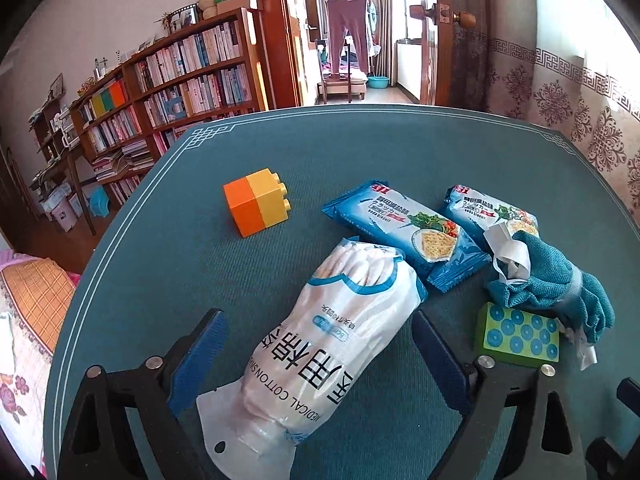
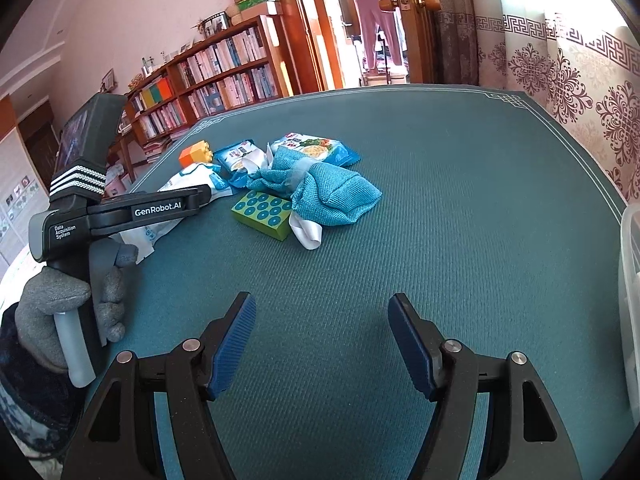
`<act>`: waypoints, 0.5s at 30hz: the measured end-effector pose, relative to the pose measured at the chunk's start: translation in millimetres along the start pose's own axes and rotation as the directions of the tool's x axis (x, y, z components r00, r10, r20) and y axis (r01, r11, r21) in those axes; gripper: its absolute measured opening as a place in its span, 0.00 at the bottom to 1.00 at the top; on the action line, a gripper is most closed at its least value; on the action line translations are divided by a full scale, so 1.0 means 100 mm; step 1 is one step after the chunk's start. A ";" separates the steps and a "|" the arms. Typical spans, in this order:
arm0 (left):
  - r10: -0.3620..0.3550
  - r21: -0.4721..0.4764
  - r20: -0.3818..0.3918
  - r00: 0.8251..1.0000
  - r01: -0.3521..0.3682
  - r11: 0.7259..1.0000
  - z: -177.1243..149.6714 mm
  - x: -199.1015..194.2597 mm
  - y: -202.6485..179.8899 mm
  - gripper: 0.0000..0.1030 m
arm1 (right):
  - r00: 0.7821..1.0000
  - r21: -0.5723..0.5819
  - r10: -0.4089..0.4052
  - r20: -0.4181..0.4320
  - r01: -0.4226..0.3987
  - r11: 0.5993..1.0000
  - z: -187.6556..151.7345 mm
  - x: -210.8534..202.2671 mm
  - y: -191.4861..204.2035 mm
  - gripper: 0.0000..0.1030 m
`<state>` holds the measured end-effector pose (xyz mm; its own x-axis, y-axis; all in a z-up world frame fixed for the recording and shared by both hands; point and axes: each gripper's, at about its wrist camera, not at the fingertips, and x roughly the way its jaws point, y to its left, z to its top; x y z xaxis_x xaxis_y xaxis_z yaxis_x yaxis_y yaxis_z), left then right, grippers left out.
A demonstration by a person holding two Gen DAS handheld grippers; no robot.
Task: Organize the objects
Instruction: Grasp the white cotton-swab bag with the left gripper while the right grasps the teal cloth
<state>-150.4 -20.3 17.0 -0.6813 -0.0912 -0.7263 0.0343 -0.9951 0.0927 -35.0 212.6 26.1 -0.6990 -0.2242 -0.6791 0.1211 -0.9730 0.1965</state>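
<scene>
While the left gripper's (image 1: 320,360) fingers spread wide, the cotton swab bag (image 1: 320,344) lies between them, untouched; right gripper's (image 2: 324,344) fingers gape over bare counter (image 2: 460,200).

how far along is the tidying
Barely started. Nothing looks sorted yet. The open left gripper straddles the cotton swab bag, not gripping. Blocks, two cracker packs, cloth and sponge remain on the table. Right gripper is empty.

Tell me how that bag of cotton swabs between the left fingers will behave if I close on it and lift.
The cotton swab bag looks soft and light, so the open left gripper would probably squash it somewhat. Its glossy plastic may slip against the pads. The long pack extends well beyond the fingers, so its ends will likely droop; the flat empty tail should flop.
</scene>
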 end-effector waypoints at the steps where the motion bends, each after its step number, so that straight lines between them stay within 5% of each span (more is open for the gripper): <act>1: -0.012 0.002 -0.009 1.000 0.012 1.000 0.00 0.01 0.00 0.82 | 1.000 0.000 0.000 -0.001 0.000 1.000 0.00 0.00 0.00 0.68; 15: -0.081 -0.053 0.006 0.997 0.081 0.995 -0.04 -0.09 0.12 0.54 | 0.999 -0.002 -0.033 0.011 0.033 0.999 0.20 0.07 -0.03 0.68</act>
<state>-140.6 -32.0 22.0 -0.6859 -0.0098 -0.7276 0.0172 -0.9998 -0.0028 -54.6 215.3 34.8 -0.7102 -0.1911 -0.6775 0.0993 -0.9800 0.1722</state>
